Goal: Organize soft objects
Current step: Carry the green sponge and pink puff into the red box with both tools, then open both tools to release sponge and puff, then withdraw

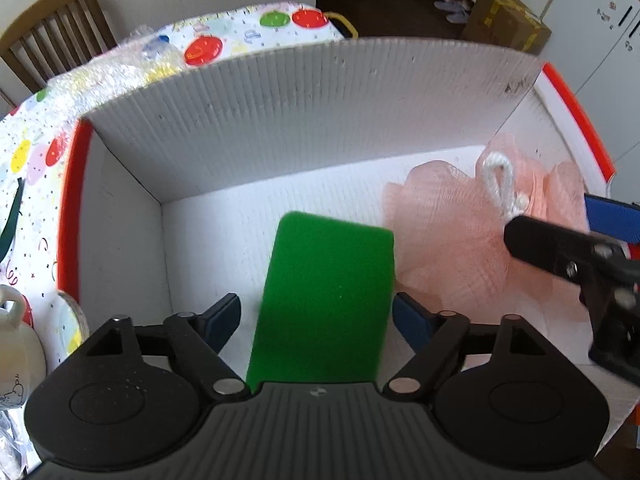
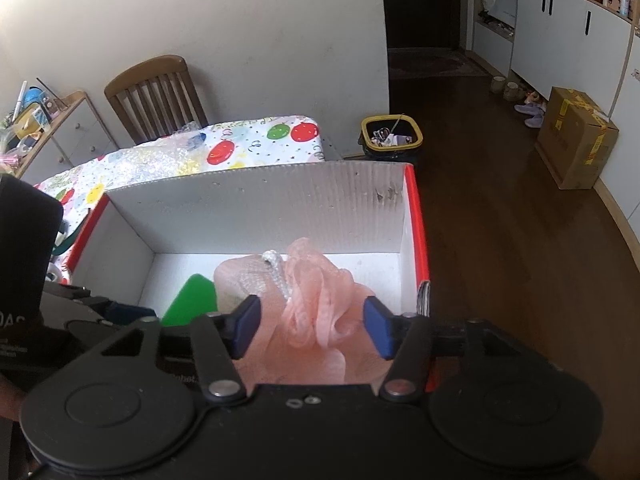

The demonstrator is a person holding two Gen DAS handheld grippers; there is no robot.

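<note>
Sponge (image 1: 324, 300): green, rectangular block, between parted left gripper (image 1: 316, 320) jaws. Pink mesh pouf (image 2: 316, 300) between parted right gripper (image 2: 312, 326) jaws.

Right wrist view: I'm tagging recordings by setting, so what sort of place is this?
Most likely a lived-in home: a wooden chair, slippers on the floor, and a waste bin beside the table's balloon-print tablecloth.

I was working in a home, in a lived-in dining or living room. A wooden slat-back chair (image 2: 158, 96) stood against the plain wall behind my desk (image 2: 256, 140), which wore a party cloth printed with balloons. Dark wood flooring (image 2: 500, 208) ran toward white cabinets (image 2: 568, 40), with slippers (image 2: 530, 114), a taped cardboard box (image 2: 576, 136) and a small waste bin (image 2: 392, 136) on it.
</note>
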